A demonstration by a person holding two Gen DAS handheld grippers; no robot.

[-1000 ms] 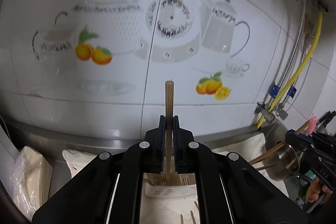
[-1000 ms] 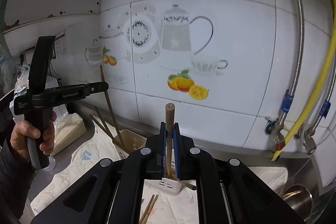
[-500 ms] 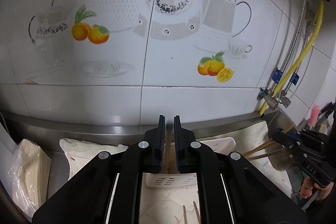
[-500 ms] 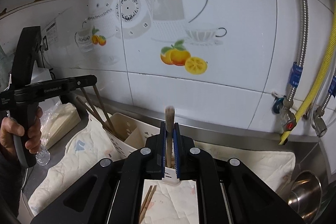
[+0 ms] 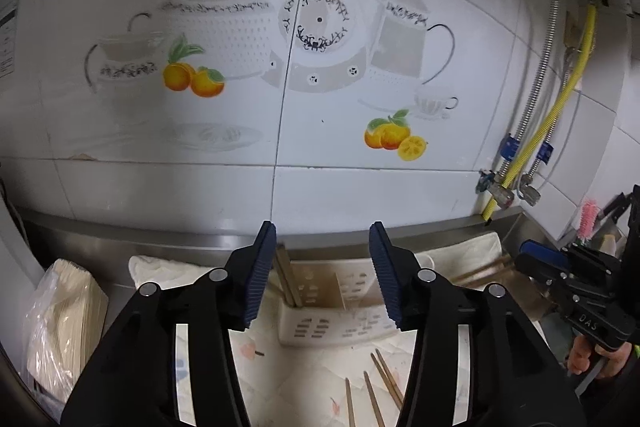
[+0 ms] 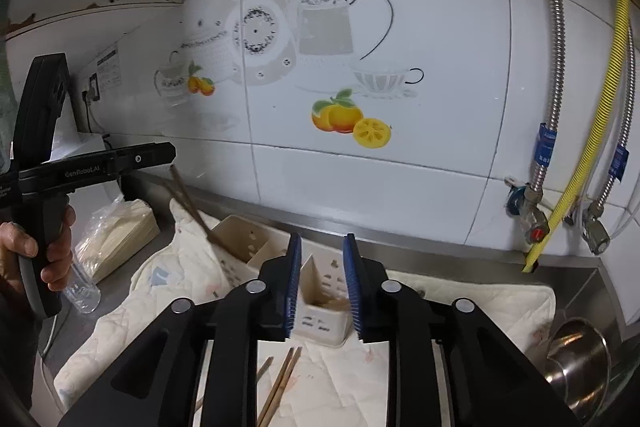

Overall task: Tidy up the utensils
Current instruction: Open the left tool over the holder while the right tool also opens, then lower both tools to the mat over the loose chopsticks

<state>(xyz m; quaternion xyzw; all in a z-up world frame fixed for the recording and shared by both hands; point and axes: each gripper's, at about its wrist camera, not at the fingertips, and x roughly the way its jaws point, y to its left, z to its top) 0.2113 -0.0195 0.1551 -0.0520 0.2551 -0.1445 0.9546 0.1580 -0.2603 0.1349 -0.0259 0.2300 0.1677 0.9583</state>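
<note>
Both grippers, left (image 5: 322,275) and right (image 6: 322,283), are spread and empty above the holder (image 5: 340,323); next, pick loose chopsticks (image 6: 282,383) singly.

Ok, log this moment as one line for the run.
left gripper: open, empty | right gripper: open, empty | chopsticks standing in white holder | loose chopsticks on cloth

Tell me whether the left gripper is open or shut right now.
Open. In the left wrist view the left gripper has its jaws spread wide with nothing between them, above the white utensil holder, where chopsticks stand.
</note>
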